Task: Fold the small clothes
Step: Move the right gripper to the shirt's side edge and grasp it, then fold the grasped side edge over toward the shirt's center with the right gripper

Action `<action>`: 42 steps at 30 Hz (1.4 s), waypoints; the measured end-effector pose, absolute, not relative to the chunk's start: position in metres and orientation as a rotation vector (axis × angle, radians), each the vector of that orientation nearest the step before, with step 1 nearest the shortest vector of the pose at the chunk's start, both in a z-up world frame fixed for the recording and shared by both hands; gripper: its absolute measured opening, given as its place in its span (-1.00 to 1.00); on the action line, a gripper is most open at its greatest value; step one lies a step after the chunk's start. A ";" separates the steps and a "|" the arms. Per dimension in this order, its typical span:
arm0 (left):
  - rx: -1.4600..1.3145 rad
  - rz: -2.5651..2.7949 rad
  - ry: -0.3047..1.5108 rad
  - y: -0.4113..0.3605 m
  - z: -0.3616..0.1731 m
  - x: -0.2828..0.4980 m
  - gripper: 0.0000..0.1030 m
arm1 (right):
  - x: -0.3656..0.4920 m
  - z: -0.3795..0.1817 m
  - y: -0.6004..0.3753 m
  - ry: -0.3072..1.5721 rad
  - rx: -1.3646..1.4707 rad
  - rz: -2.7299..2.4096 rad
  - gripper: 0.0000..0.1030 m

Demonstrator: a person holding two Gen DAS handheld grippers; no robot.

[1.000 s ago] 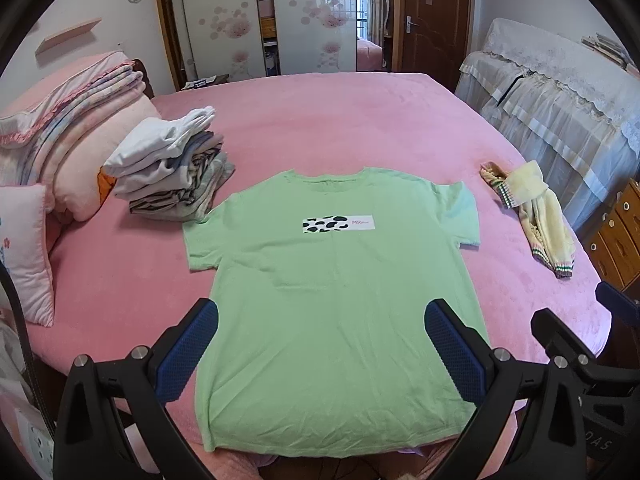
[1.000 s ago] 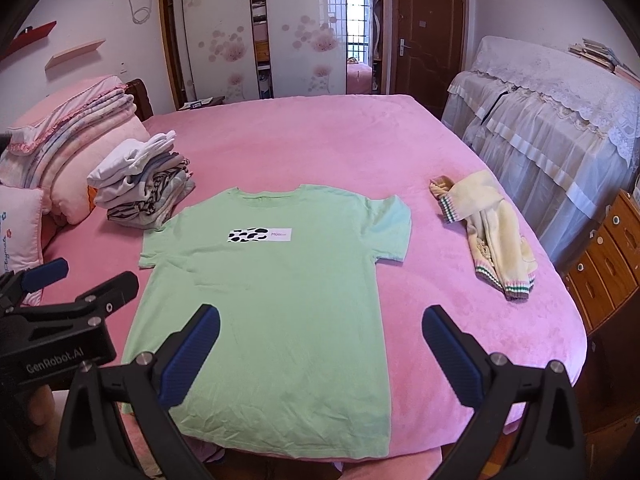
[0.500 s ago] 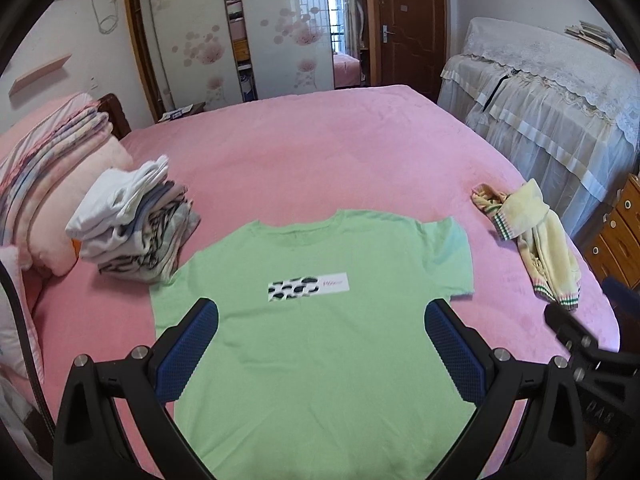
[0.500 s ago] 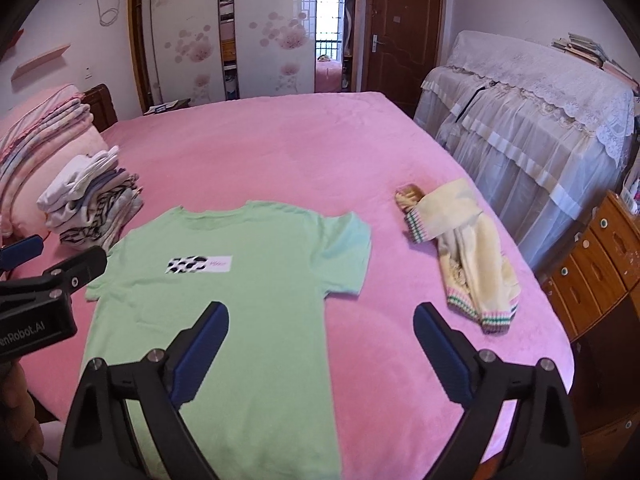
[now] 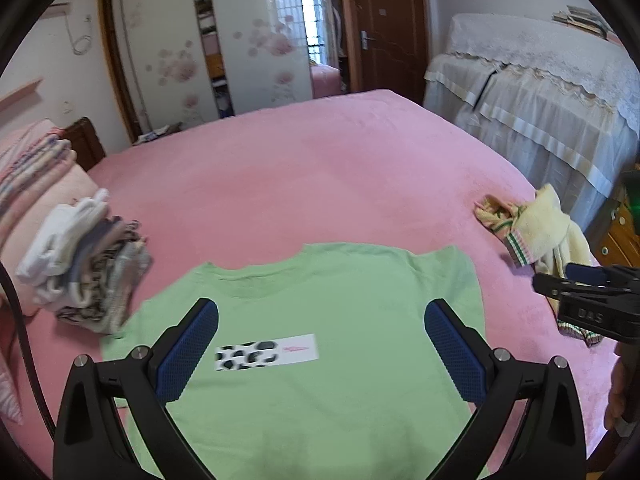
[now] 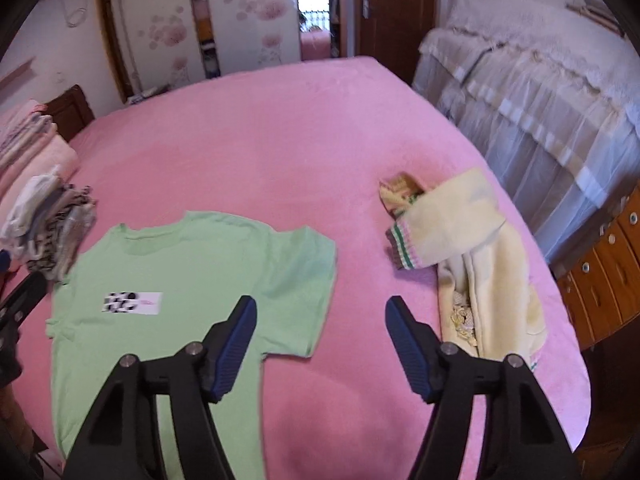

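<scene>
Both views ride on the handheld tools, looking forward and steeply down along their own jaws across a pink bed (image 5: 320, 168) toward the wardrobe doors (image 5: 260, 40) at 12 o'clock. The left wrist view hangs close over the green T-shirt (image 5: 328, 392), which fills its lower middle, with the folded pile (image 5: 84, 272) at 9 o'clock. The right wrist view sits further right, the same shirt (image 6: 192, 280) at 8 o'clock, the yellow garment (image 6: 472, 248) at 3 o'clock. Both share the shirt, pile, yellow garment and door.
</scene>
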State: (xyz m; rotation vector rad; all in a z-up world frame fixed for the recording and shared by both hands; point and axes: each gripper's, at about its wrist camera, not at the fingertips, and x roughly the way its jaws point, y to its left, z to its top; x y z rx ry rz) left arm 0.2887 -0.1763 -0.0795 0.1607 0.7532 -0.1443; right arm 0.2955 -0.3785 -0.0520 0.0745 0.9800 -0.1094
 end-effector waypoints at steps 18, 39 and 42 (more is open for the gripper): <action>0.259 -0.257 0.969 -0.263 -0.209 0.368 0.99 | 0.348 -0.178 -0.417 1.166 0.307 -0.060 -0.08; 0.083 -0.162 1.028 -0.201 -0.221 0.362 0.99 | 0.380 -0.145 -0.373 1.056 0.154 0.084 -0.95; 0.046 -0.138 1.032 -0.183 -0.218 0.360 0.99 | 0.386 -0.133 -0.347 1.045 0.119 0.118 -0.95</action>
